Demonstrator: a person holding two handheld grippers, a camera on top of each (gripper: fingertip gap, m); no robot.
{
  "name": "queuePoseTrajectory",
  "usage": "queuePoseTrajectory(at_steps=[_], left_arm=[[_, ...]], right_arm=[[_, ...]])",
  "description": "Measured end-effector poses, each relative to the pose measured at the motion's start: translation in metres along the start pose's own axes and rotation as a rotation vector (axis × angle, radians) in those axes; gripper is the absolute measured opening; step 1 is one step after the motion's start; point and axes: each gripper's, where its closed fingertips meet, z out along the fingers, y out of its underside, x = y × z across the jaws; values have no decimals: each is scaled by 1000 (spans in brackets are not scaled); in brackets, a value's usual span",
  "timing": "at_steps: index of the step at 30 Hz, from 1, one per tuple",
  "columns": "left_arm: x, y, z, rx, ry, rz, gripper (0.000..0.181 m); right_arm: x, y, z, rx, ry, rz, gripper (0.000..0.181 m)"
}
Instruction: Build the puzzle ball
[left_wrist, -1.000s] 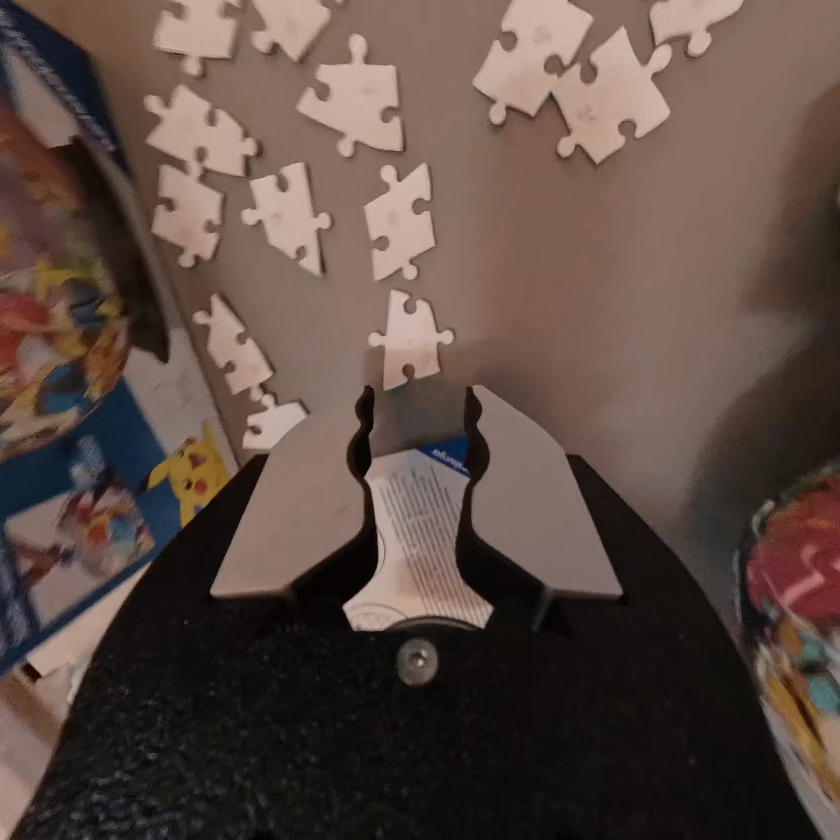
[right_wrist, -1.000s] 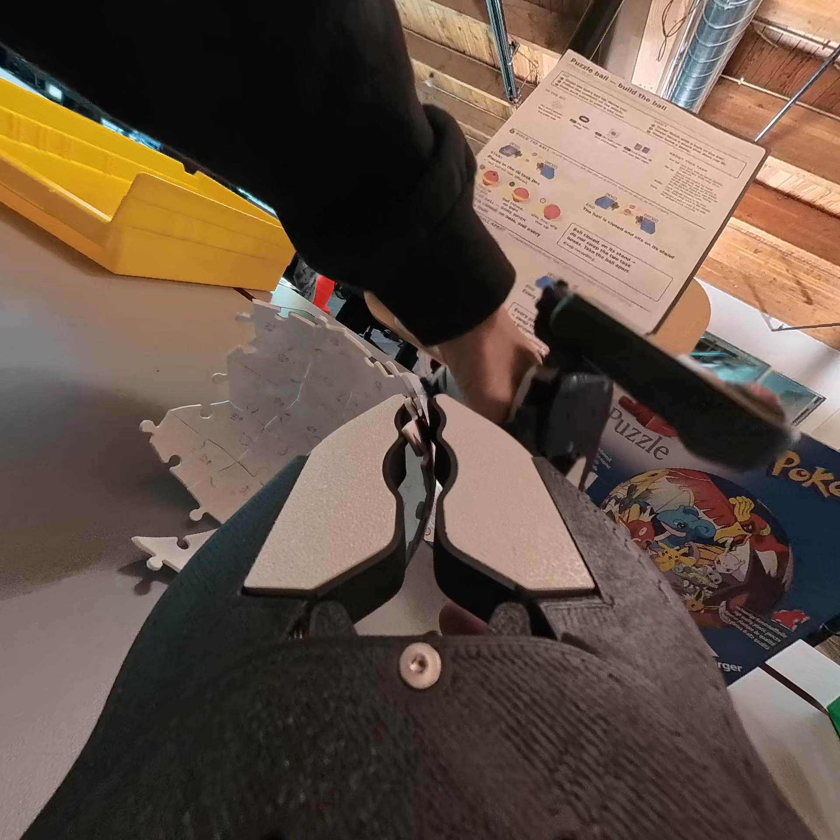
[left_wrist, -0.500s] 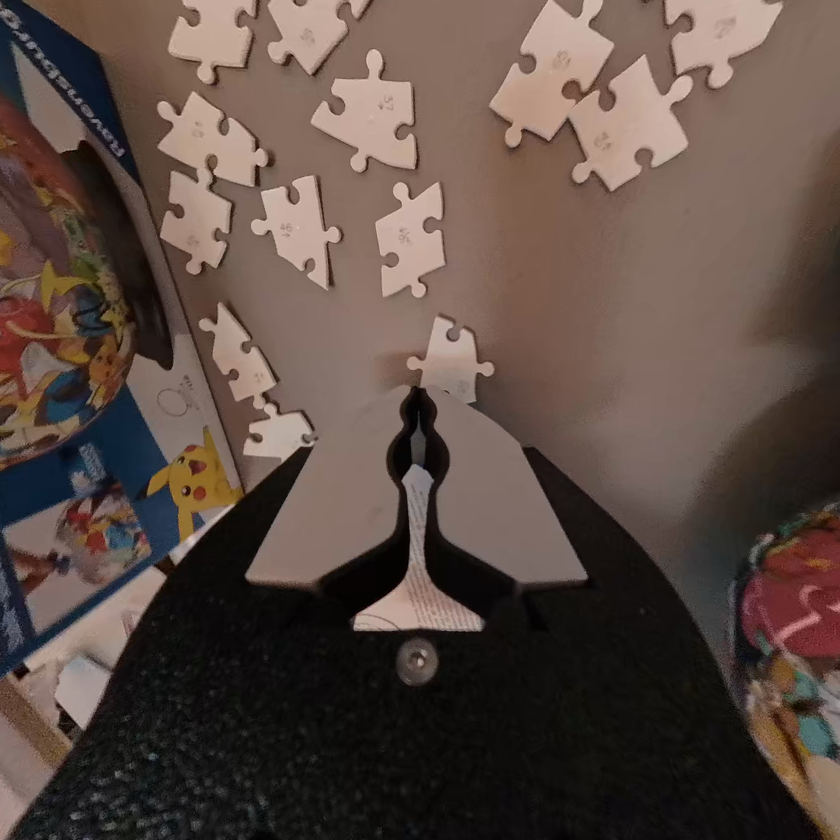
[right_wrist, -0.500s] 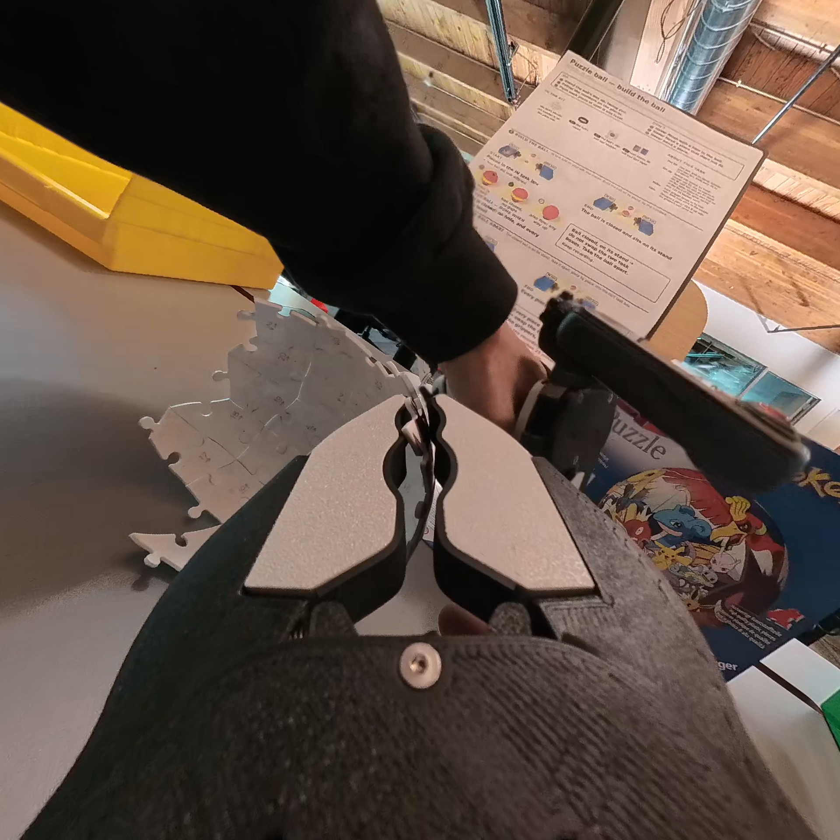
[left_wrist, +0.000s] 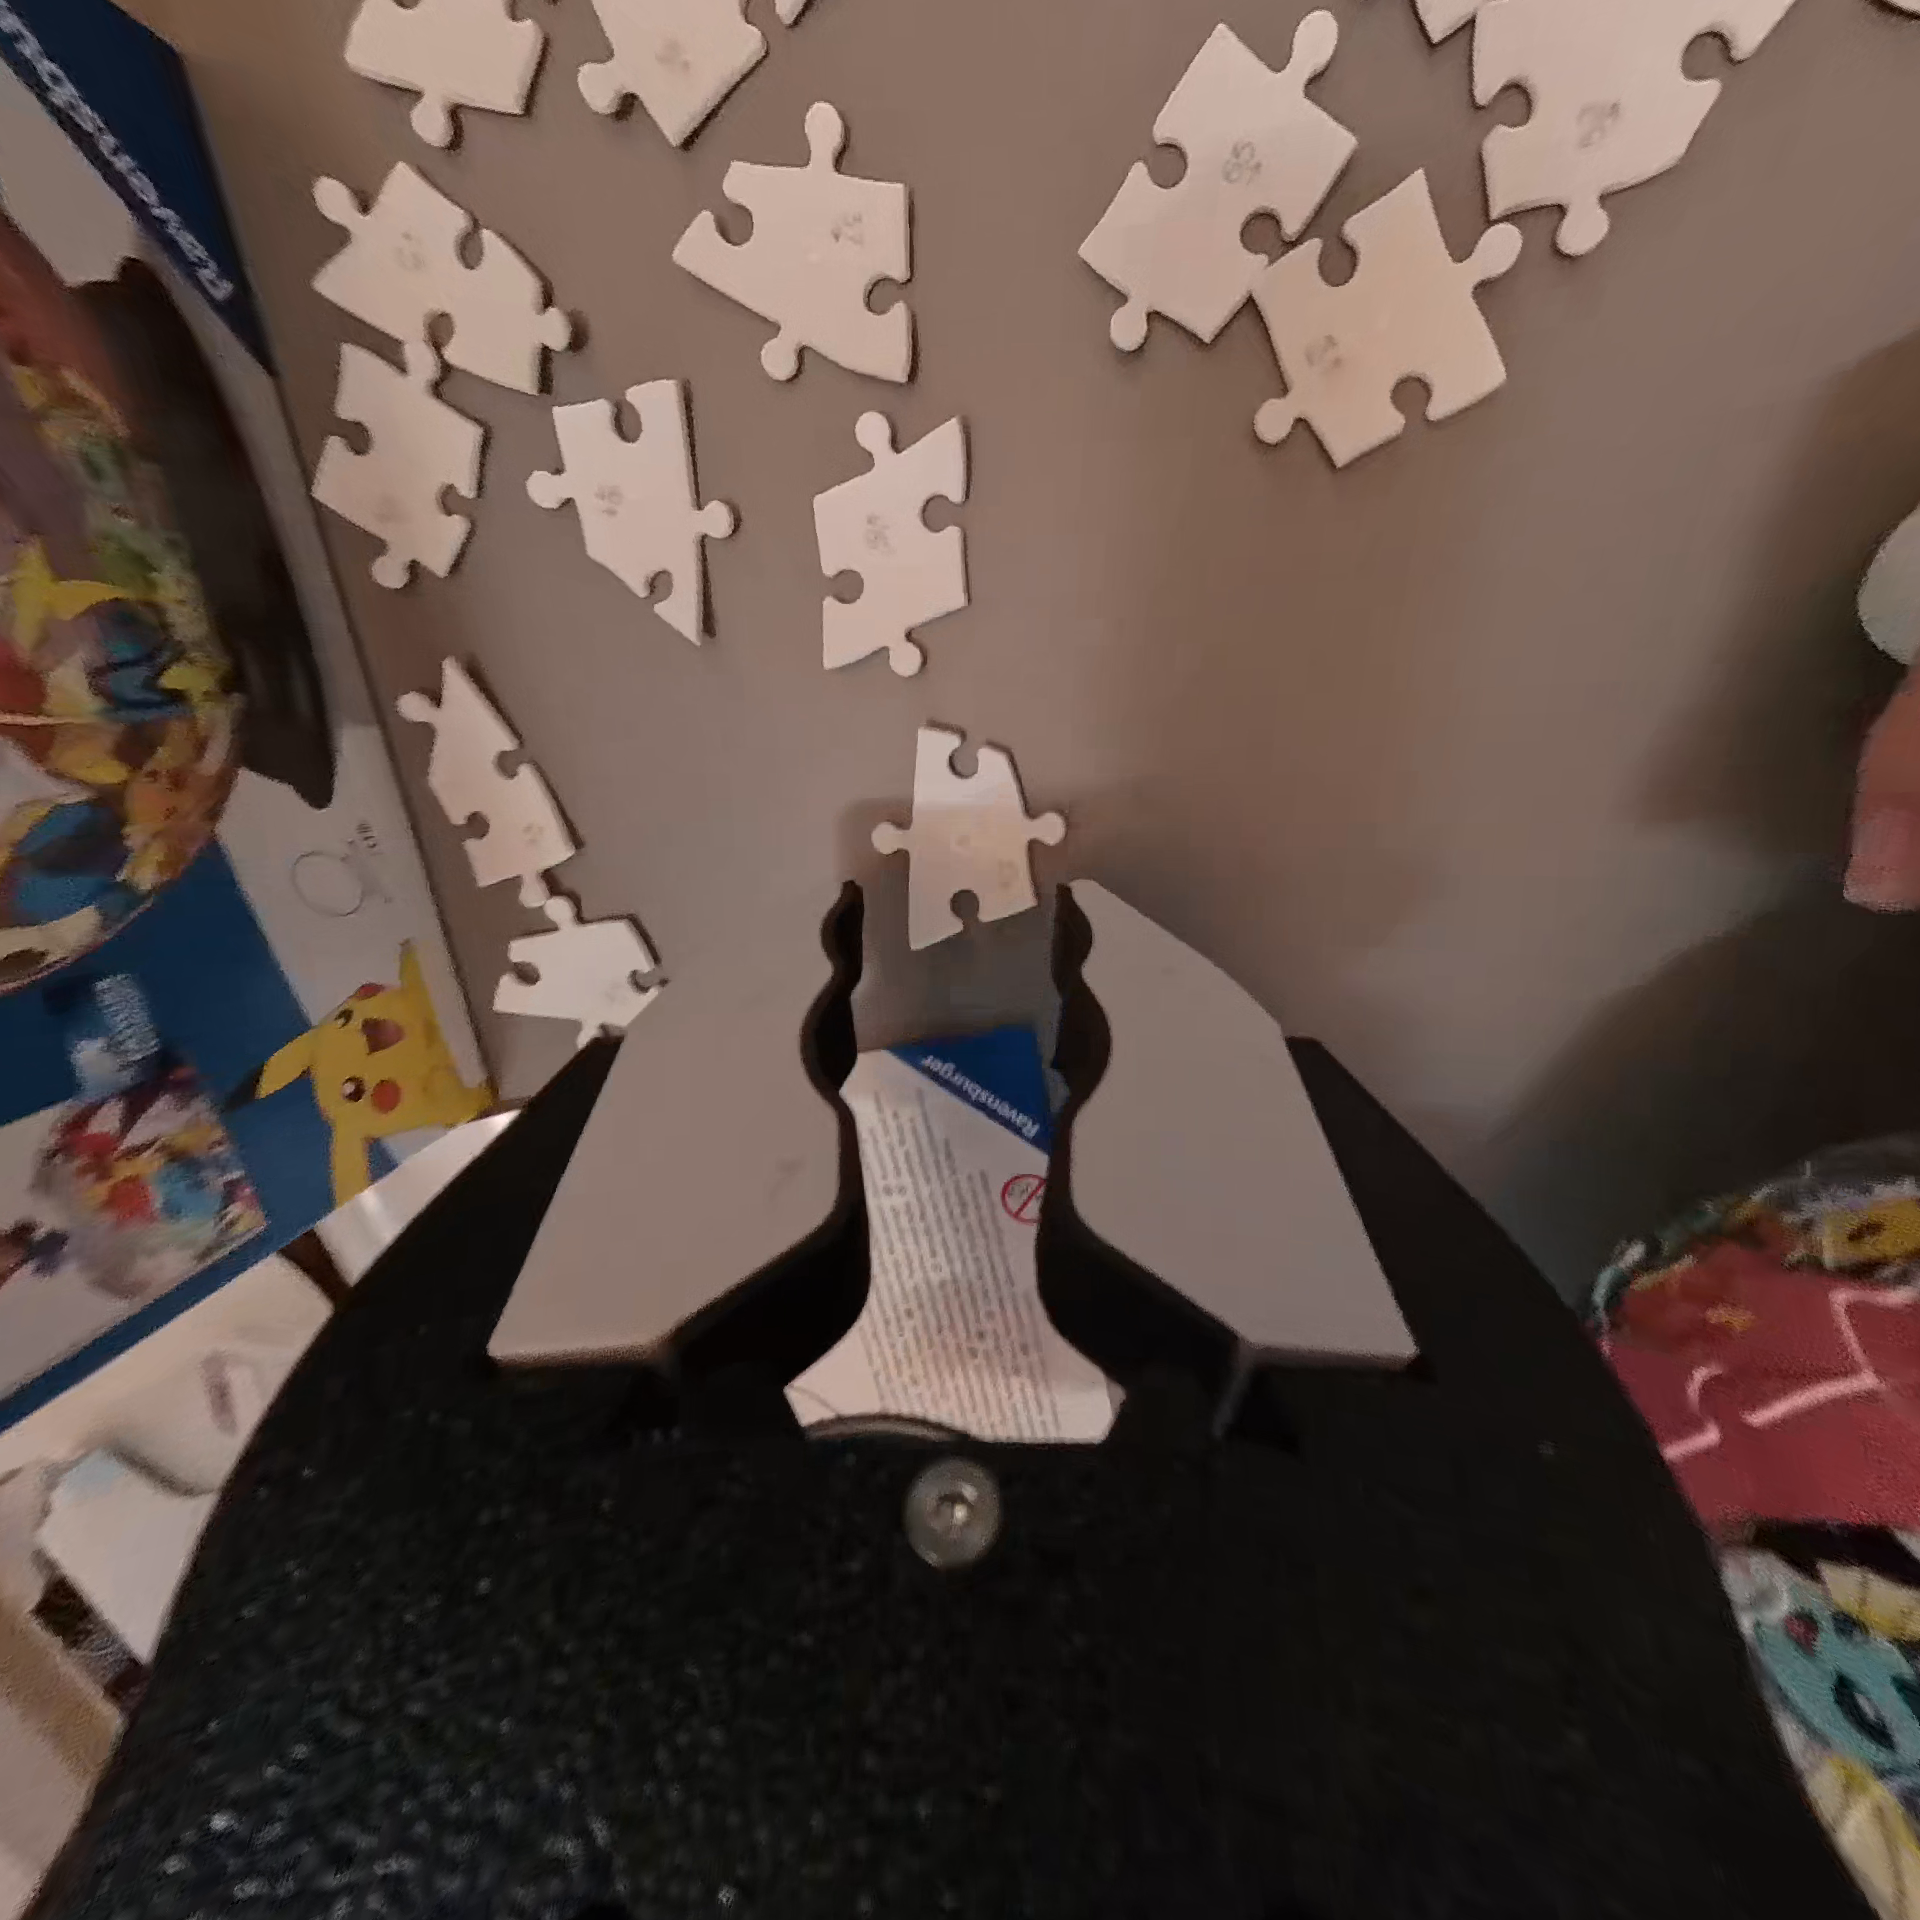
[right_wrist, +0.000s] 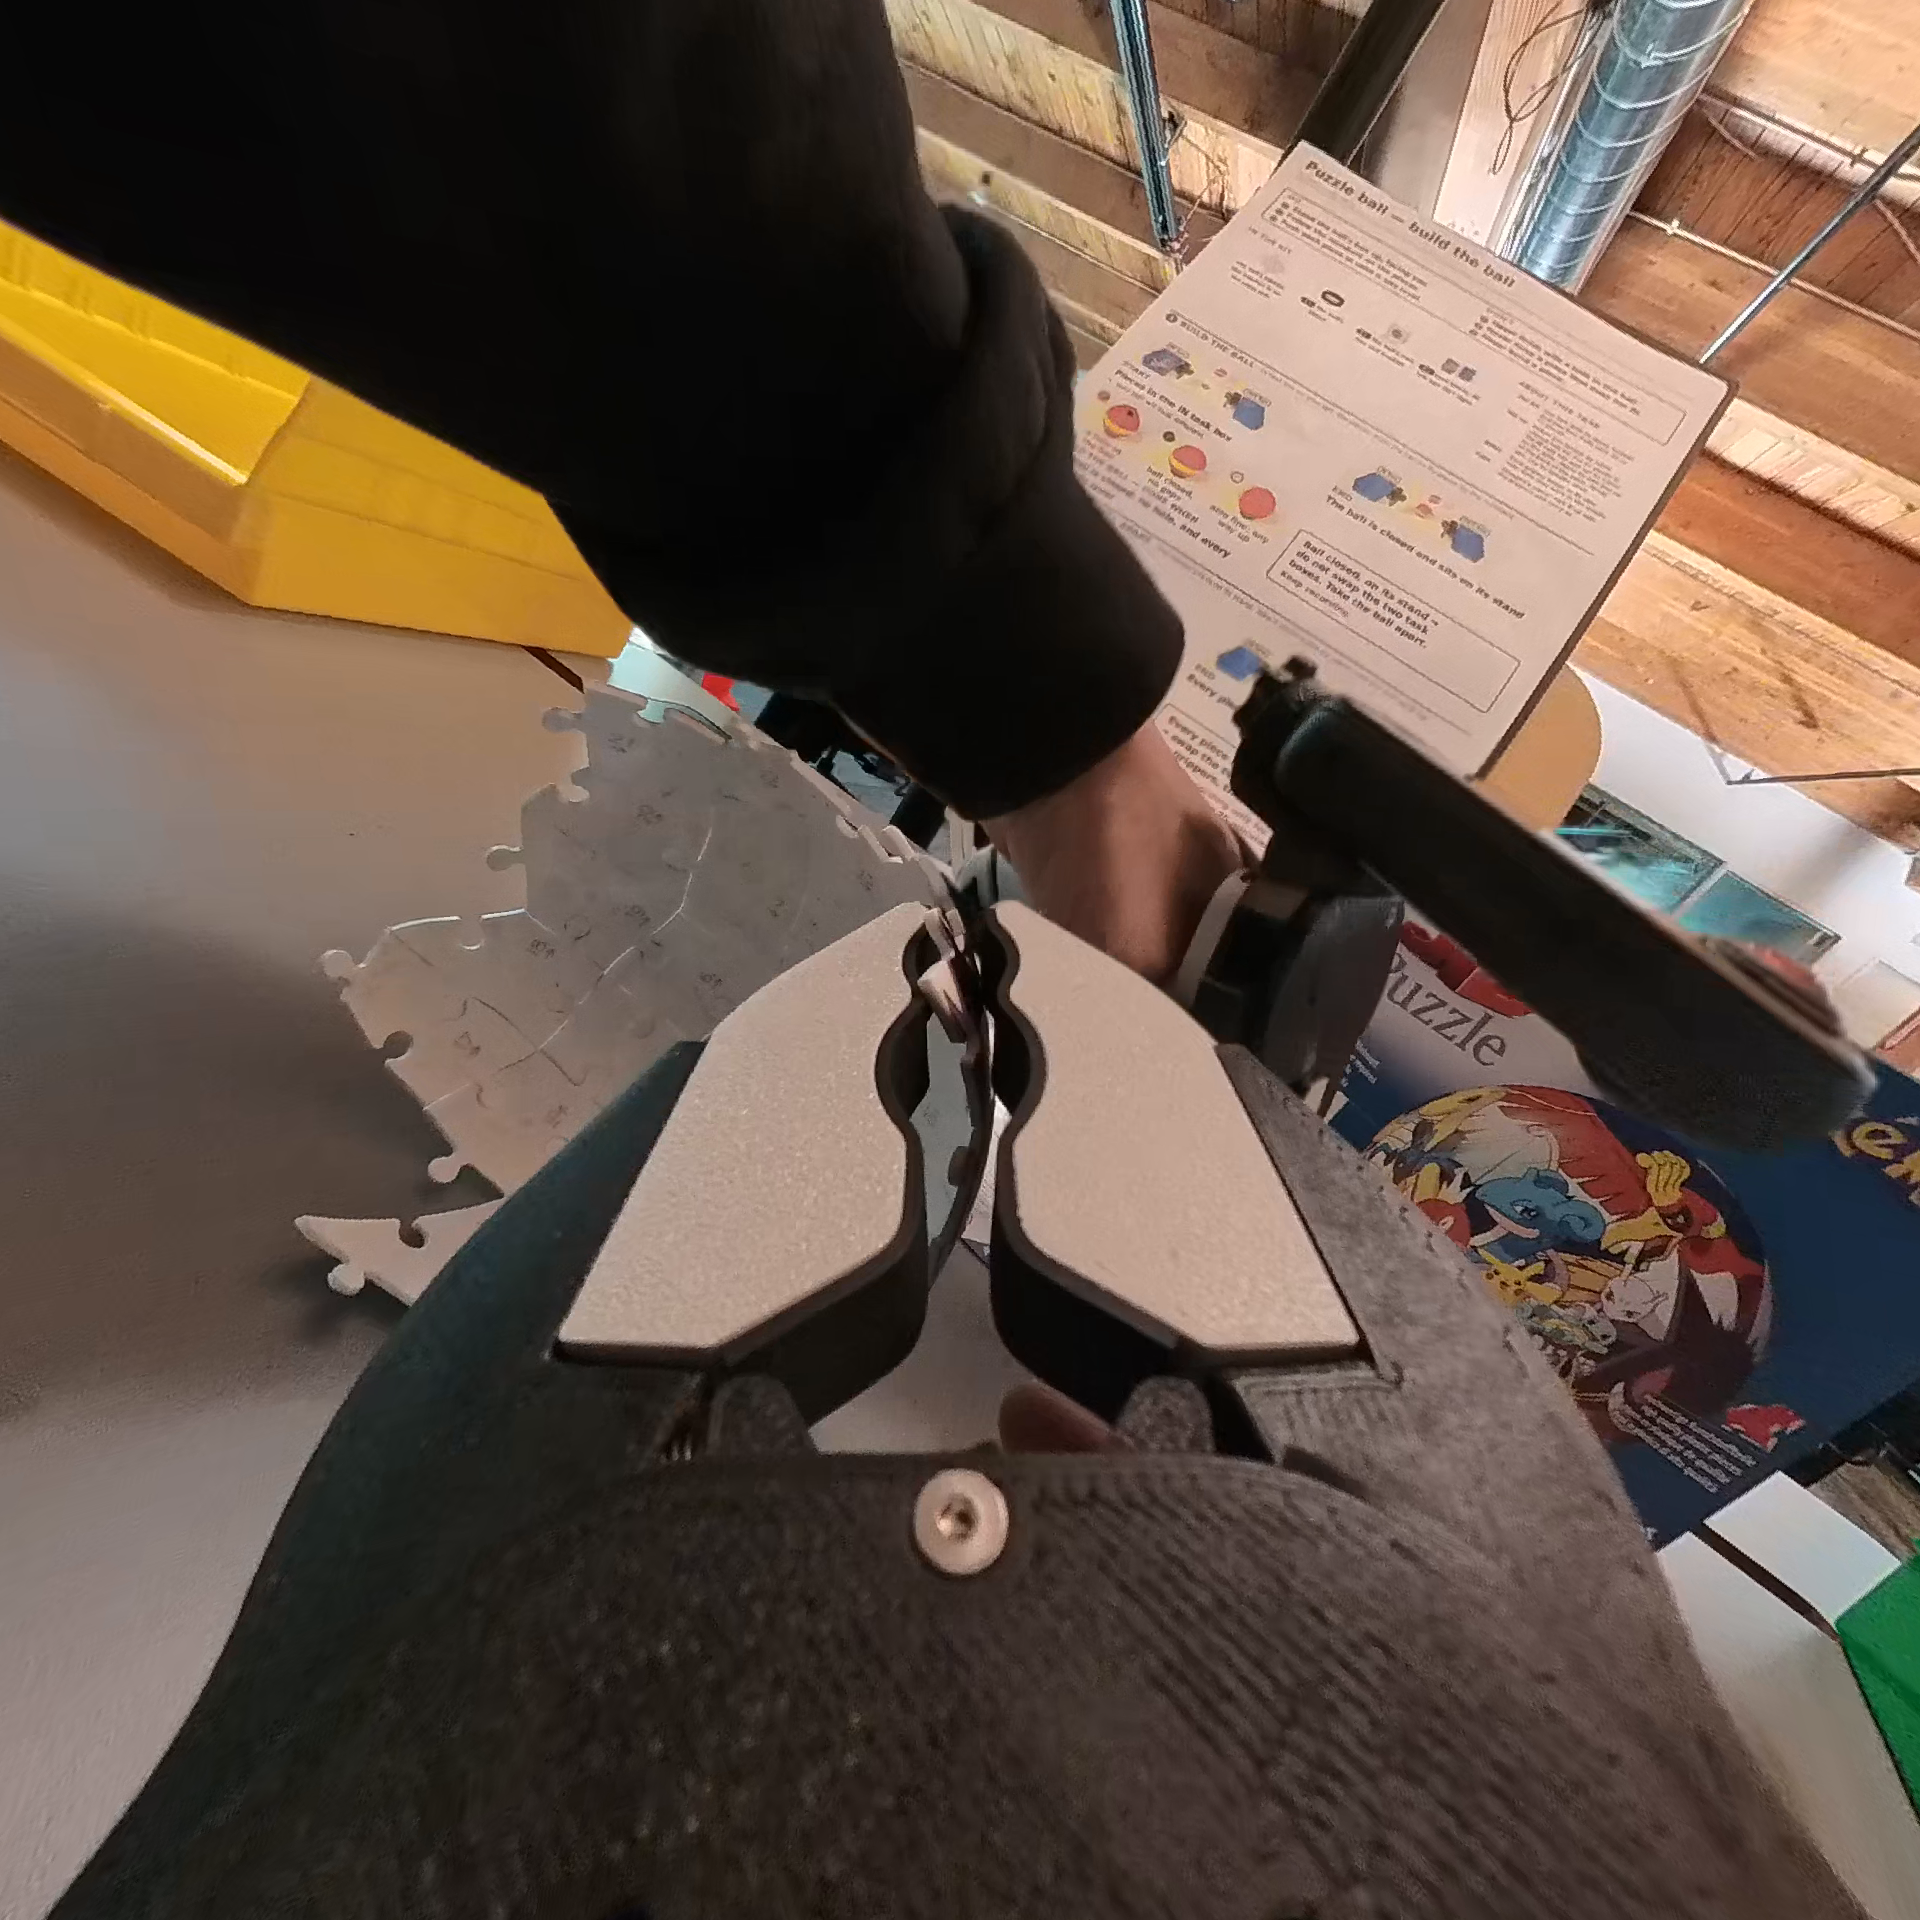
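Several white, face-down puzzle pieces (left_wrist: 810, 270) lie on the grey table (left_wrist: 1299, 675). One piece (left_wrist: 966, 831) lies flat just ahead of my left gripper (left_wrist: 958, 904), which is open and empty, its lower end between the tips. My right gripper (right_wrist: 964, 925) is shut on the edge of the partly built puzzle ball shell (right_wrist: 623, 935), whose white inside faces the camera. The shell's coloured outside shows at the lower right of the left wrist view (left_wrist: 1766, 1403). A hand in a black sleeve (right_wrist: 1101, 862) holds the other gripper's black handle (right_wrist: 1538, 894) beyond the shell.
The printed puzzle box (left_wrist: 125, 727) lies left of the pieces and shows in the right wrist view (right_wrist: 1558, 1195). A leaflet (left_wrist: 956, 1195) lies under my left gripper. A yellow bin (right_wrist: 312, 499) and an instruction board (right_wrist: 1403, 468) stand at the back. The left gripper's tips are roughly 15 cm from the right gripper's.
My left gripper was open, shut with nothing in it half a second ago, and is open again. The nearest piece has shifted slightly right. My right gripper stays shut on the shell.
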Motion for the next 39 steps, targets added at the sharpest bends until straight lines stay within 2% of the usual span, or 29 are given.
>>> queuePoseTrajectory(at_steps=[5, 7, 12, 21, 25, 30, 34, 37, 39], left_arm=[[3, 2, 8, -46, 65, -53, 31], [6, 2, 8, -46, 100, -86, 24], [7, 2, 9, -18, 128, -82, 23], [-2, 5, 5, -23, 1, 45, 23], [-7, 7, -32, -15, -110, 168, 23], [6, 26, -115, 4, -282, 304, 23], [54, 56, -161, -108, -334, 403, 23], [101, 68, -170, -155, -311, 446, 23], [133, 74, -164, -173, -279, 479, 23]], right_arm=[[1, 1, 0, -2, 2, 7, 7], [0, 1, 0, -1, 2, 6, 7], [1, 1, 0, -2, 1, 10, 7], [1, 1, 1, -3, 1, 10, 7], [1, 1, 1, -2, -1, 15, 7], [1, 1, 1, -1, -2, 16, 7], [1, 1, 1, 0, -2, 12, 7], [0, 0, 2, 0, -2, 3, 7], [0, 0, 2, 1, -2, 0, 7]])
